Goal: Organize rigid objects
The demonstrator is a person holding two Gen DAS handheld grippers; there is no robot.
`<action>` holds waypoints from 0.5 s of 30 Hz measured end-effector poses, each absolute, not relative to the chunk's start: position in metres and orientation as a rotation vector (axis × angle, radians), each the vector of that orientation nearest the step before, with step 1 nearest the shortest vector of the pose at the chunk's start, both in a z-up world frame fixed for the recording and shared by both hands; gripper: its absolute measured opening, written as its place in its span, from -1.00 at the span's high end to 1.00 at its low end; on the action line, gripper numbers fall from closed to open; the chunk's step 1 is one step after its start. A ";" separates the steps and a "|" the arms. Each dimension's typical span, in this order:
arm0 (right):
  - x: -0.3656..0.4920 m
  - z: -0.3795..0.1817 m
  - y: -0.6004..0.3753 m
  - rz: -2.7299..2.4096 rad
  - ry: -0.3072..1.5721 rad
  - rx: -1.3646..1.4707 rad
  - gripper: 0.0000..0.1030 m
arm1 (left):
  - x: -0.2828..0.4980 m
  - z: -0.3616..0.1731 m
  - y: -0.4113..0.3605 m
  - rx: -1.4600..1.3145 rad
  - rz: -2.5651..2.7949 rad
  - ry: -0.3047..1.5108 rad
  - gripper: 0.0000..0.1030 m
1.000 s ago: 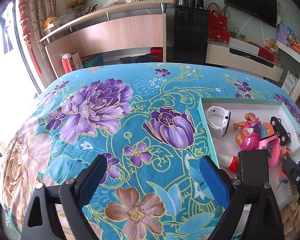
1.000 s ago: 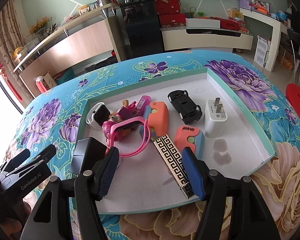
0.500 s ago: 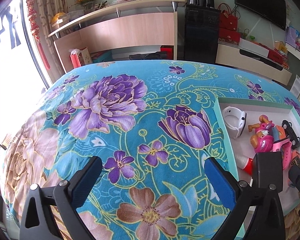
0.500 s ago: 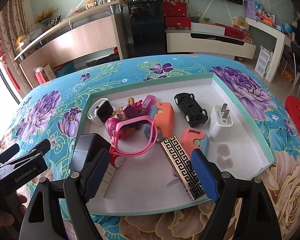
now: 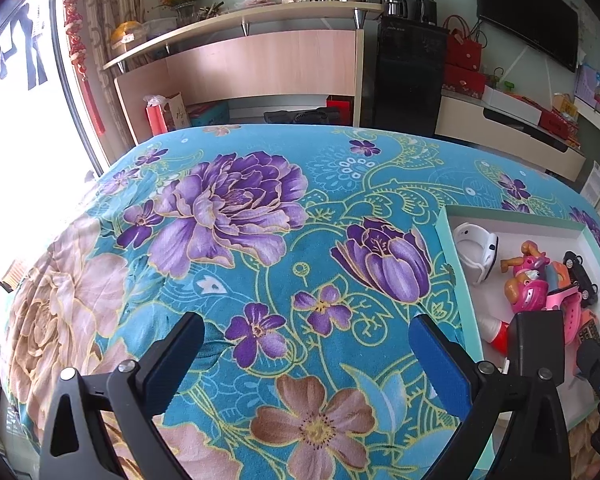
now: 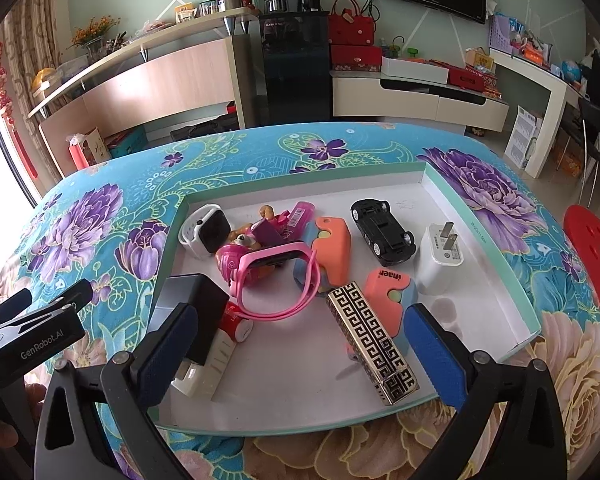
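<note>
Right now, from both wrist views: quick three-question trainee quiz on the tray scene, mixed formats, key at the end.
1. True or false: the toy car lies inside the tray.
2. Which touches the gold patterned bar? A) orange eraser B) white charger C) white smartwatch
3. Fill in: the right gripper jaws are ___.

Key: 1 true; 2 A; 3 open, having just been opening, gripping nothing.

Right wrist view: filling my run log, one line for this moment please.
right gripper: open, just widened, empty | left gripper: open, empty | gold-and-black patterned bar: lying in white tray
</note>
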State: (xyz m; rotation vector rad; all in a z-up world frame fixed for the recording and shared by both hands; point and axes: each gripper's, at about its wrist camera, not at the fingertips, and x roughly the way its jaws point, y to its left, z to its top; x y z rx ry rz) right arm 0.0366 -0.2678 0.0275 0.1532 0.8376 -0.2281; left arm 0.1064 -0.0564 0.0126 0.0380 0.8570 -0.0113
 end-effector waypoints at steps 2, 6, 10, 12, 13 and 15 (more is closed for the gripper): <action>0.036 0.028 -0.266 -0.230 0.836 0.148 -0.99 | 0.103 0.014 -0.053 0.033 -0.012 0.852 -1.00; 0.032 0.032 -0.263 -0.228 0.826 0.162 -0.99 | 0.093 0.014 -0.046 0.031 -0.010 0.850 -1.00; 0.024 0.030 -0.260 -0.211 0.827 0.194 -0.99 | 0.082 0.015 -0.042 0.036 -0.023 0.843 -1.00; 0.019 0.029 -0.259 -0.221 0.833 0.196 -0.99 | 0.077 0.016 -0.041 0.038 -0.036 0.839 -1.00; 0.017 0.028 -0.258 -0.225 0.836 0.196 -0.99 | 0.075 0.017 -0.041 0.038 -0.044 0.837 -1.00; 0.013 0.027 -0.258 -0.232 0.840 0.196 -0.99 | 0.069 0.018 -0.041 0.041 -0.061 0.833 -1.00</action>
